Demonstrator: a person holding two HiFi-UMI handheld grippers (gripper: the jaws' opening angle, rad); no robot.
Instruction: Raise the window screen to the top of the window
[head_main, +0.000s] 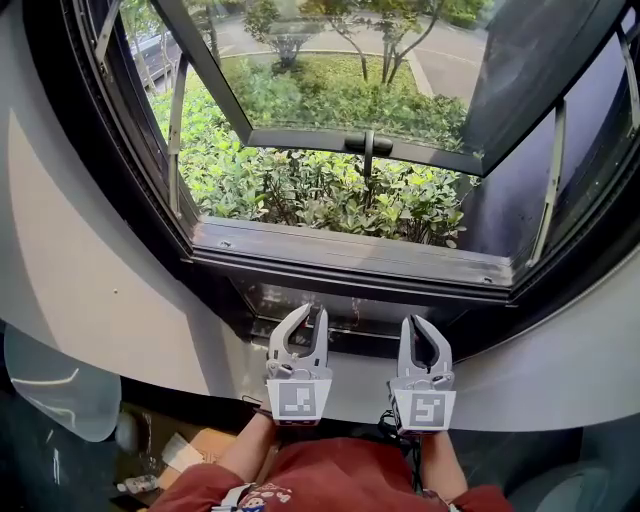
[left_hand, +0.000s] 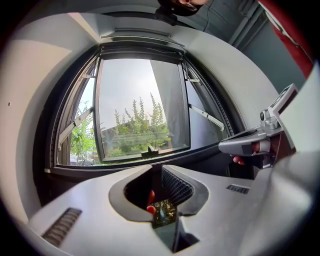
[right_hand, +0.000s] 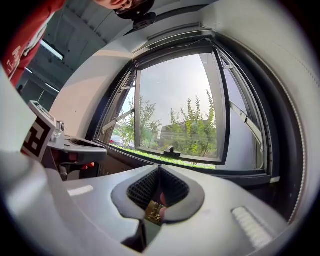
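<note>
Under the window's lower frame (head_main: 350, 258) runs a dark glossy strip (head_main: 365, 312), which I take for the rolled-down screen's bar; no mesh shows in the opening. Both grippers lie level with their tips at this strip. My left gripper (head_main: 308, 314) (left_hand: 159, 194) is open, its fingers a clear gap apart around a glossy edge that mirrors foliage. A hand's width to the right, my right gripper (head_main: 415, 320) (right_hand: 157, 194) has its ribbed pads nearly together on a thin sliver of that edge. Each gripper also shows in the other's view: the right gripper (left_hand: 250, 146), the left gripper (right_hand: 75, 146).
The glass sash (head_main: 365, 142) is pushed outward on stay arms (head_main: 548, 190), its handle at the bottom middle. Green bushes (head_main: 320, 190) lie outside. A white curved wall (head_main: 90, 290) surrounds the window. Boxes and clutter (head_main: 170, 455) sit on the floor at lower left.
</note>
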